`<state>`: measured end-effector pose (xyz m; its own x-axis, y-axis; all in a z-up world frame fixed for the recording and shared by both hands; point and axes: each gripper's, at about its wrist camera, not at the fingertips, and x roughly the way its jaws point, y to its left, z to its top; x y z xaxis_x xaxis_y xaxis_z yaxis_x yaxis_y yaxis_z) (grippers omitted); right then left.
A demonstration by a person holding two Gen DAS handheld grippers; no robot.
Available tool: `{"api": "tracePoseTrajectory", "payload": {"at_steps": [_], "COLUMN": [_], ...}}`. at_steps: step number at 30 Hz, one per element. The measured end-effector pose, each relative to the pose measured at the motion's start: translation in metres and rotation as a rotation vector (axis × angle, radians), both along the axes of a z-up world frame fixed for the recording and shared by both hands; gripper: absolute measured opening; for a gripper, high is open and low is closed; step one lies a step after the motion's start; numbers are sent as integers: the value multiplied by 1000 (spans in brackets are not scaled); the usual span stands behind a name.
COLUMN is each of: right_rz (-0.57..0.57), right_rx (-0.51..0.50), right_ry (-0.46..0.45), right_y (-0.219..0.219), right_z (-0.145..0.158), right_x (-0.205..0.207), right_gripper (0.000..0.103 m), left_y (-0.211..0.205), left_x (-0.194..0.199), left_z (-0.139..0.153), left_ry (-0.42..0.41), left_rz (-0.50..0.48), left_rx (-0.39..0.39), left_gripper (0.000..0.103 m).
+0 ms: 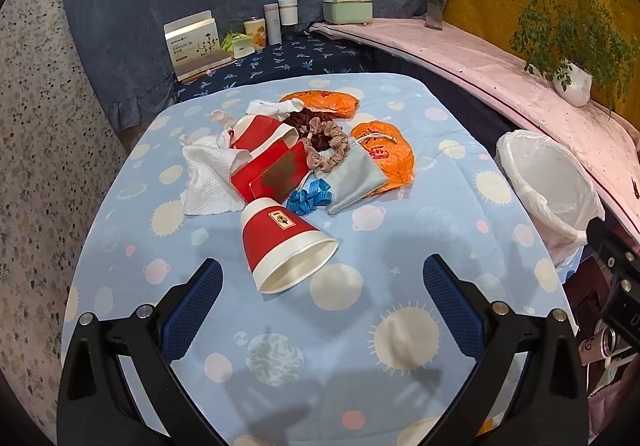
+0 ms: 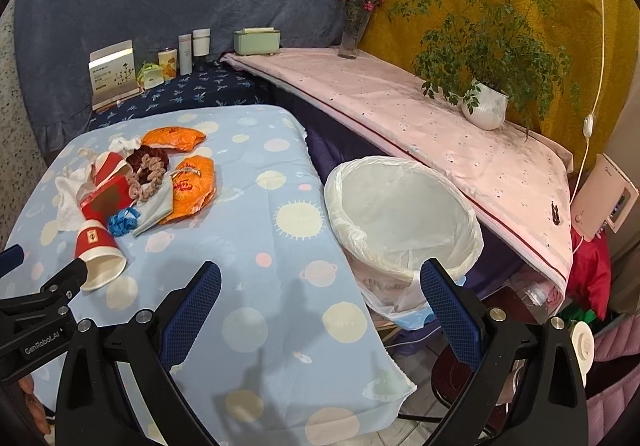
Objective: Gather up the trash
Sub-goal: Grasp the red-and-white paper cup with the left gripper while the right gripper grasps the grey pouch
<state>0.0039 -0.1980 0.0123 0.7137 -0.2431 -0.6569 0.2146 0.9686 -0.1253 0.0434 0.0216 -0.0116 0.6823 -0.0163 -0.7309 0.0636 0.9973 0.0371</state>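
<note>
**Both grippers spread wide, trash heaped on the table**

Left wrist view: the left gripper [image 1: 322, 278] hangs over the table [image 1: 460, 326] with its blue pads [image 1: 194, 306] spread wide, grasping nothing. Just ahead, a red cup [image 1: 286, 250] lies on its side, mouth toward the camera. Behind it sits the heap: a white tissue [image 1: 208, 178], a red box [image 1: 276, 174], a second cup [image 1: 260, 134], scrunchies [image 1: 326, 144], a grey pouch [image 1: 356, 182], blue ribbon [image 1: 312, 200] and two orange wrappers [image 1: 386, 154]. The lined bin [image 1: 548, 186] stands off the table's right edge.

Right wrist view: the right gripper [image 2: 320, 288] is likewise released, holding nothing, above the table's right edge [image 2: 280, 286], with the bin [image 2: 400, 214] just ahead of its right finger. The heap [image 2: 152, 186] lies well to the left. The cup [image 2: 98, 254] lies by the left gripper's tip [image 2: 76, 270].
</note>
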Motion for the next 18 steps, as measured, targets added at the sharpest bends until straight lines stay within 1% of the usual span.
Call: {"api": "tracePoseTrajectory", "payload": {"at_steps": [2, 5, 13, 18], "right_rz": [-12, -18, 2, 25], "right_rx": [9, 19, 30, 28], "right_ry": [-18, -31, -6, 4], "right_y": [-1, 1, 16, 28], "right_z": [1, -1, -17, -22], "right_x": [1, 4, 20, 33], "right_gripper": [96, 96, 96, 96], "left_y": [5, 21, 63, 75], "left_x": [3, 10, 28, 44], "left_z": [-2, -8, -32, -42], "left_ry": [-3, -4, 61, 108], "left_rz": [2, 35, 98, 116], "left_rx": [-9, -25, -83, -131], "left_gripper": [96, 96, 96, 96]}}
